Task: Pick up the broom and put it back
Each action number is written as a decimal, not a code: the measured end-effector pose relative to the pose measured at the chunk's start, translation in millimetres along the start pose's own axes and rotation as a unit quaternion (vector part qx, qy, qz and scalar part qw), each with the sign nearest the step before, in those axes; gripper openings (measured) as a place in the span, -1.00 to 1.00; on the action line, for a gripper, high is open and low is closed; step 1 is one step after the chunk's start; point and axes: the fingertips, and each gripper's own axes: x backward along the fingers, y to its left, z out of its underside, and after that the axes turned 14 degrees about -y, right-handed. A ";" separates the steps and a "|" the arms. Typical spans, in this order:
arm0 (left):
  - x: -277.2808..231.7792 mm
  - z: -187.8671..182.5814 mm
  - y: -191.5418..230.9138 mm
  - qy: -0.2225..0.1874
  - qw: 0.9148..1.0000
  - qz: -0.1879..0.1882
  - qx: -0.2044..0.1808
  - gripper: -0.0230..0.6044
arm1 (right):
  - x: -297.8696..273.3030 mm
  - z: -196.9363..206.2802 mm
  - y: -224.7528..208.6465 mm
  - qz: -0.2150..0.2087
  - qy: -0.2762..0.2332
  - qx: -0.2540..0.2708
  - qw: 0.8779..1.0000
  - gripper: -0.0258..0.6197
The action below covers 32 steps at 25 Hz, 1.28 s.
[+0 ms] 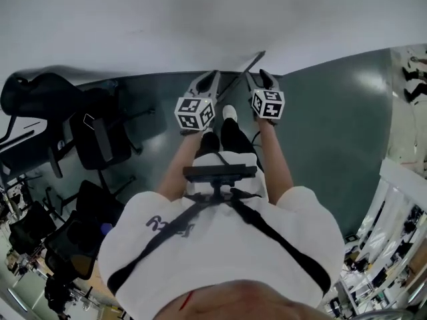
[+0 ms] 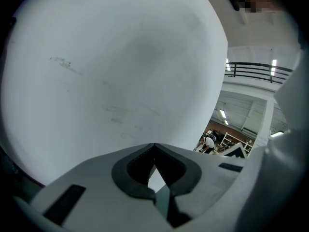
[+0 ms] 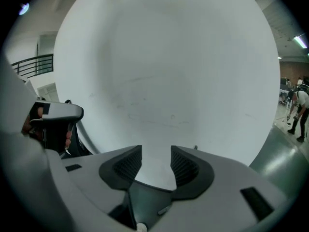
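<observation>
Broom (image 1: 241, 76): only a thin dark handle shows, slanted vs. white wall (image 1: 200, 19), lower end near person's shoe (image 1: 229, 112); brush end not made out. It sits between the 2 grippers, in neither's jaws.

Left gripper (image 1: 211, 79): jaws closed tip to tip, nothing in them. Right gripper (image 1: 264, 77): jaws apart, empty, wall straight ahead.

Wall meets dark green floor (image 1: 327, 125) just beyond grippers. Black chairs (image 1: 100, 139) crowd the L side. Bare floor runs R as far as white shelving (image 1: 400, 199).
</observation>
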 end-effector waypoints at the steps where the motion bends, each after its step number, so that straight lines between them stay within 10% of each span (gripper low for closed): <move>1: 2.1 -9.0 -3.4 -0.006 1.000 0.001 -0.002 -0.89 | 8.1 -11.2 4.8 -0.002 -0.009 0.001 1.000 -0.37; 20: 2.9 -164.1 -18.8 -0.140 0.987 0.012 -0.081 -0.89 | 24.3 -206.9 129.3 -0.151 -0.172 0.017 0.973 -0.90; 32: 8.2 -212.7 -33.4 -0.177 0.977 0.019 -0.117 -0.89 | 45.1 -283.8 151.3 -0.150 -0.264 0.016 0.953 -0.90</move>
